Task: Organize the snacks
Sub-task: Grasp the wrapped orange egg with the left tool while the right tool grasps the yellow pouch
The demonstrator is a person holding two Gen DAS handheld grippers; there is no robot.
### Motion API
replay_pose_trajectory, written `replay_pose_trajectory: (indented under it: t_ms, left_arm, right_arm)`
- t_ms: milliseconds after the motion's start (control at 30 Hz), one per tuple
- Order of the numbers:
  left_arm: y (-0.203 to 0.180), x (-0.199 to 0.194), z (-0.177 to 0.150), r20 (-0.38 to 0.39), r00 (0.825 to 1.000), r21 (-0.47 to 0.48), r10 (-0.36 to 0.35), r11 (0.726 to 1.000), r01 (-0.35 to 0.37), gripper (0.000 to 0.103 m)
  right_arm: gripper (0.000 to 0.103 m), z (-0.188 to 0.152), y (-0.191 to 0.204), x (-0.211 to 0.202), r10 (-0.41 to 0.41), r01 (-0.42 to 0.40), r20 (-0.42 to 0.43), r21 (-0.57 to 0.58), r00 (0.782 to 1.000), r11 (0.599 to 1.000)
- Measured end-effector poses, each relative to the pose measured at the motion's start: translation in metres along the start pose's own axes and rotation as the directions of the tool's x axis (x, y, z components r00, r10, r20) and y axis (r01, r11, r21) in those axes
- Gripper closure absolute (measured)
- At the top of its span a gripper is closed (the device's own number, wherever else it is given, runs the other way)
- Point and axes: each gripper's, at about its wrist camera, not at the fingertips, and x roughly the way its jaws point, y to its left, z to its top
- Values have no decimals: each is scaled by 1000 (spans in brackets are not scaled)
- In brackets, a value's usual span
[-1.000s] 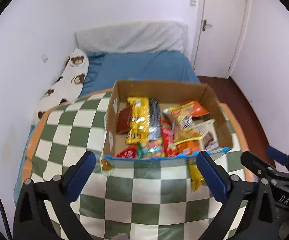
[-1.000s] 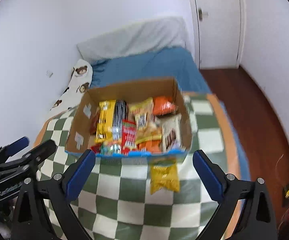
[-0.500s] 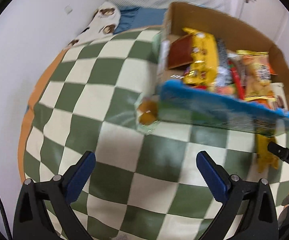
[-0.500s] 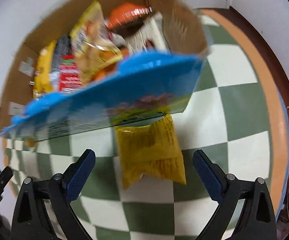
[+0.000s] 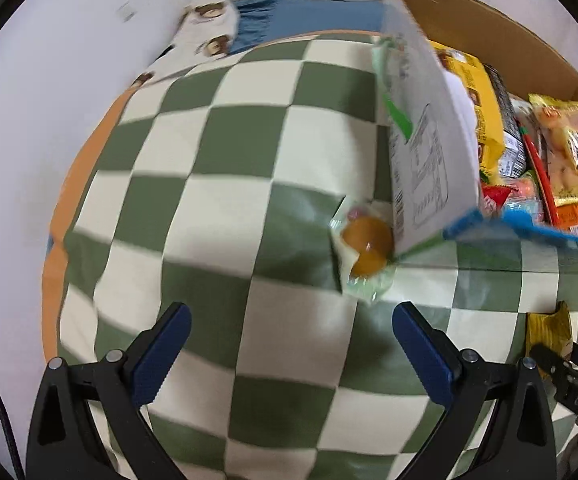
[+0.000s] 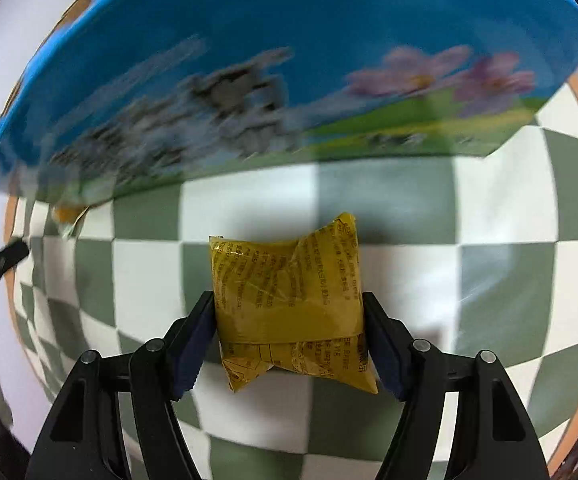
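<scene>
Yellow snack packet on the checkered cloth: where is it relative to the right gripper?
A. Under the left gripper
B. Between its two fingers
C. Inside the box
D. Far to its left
B: the yellow snack packet sits between the right gripper's fingers, both pads against its sides.

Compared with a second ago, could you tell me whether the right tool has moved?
Yes: the right tool has moved toward the box, now straddling the yellow packet.

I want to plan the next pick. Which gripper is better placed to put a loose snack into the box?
Right. The right gripper already has its fingers against both sides of the yellow packet, just before the box. The left gripper is open, and the jelly cup lies ahead of it.
</scene>
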Motion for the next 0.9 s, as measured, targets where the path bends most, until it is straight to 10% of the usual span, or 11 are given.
replay_pose_trajectory:
  t_ms: [333,433,900]
  left_arm:
    - [-36,39,30,-52,991,324,-122,937,132,5]
    - [-42,55,30,-108,983,351,-149,919,178,42]
    - [-9,55,-19,-145,966,158,-213,959,235,58]
  right_arm:
    - [30,-2,22,3,-21,21,-14,-10,1000,1000]
    - [30,7,33,4,-36,35,-17,-13,999,999]
    - [33,-4,51,13,-53,52,-58,-27,997,998]
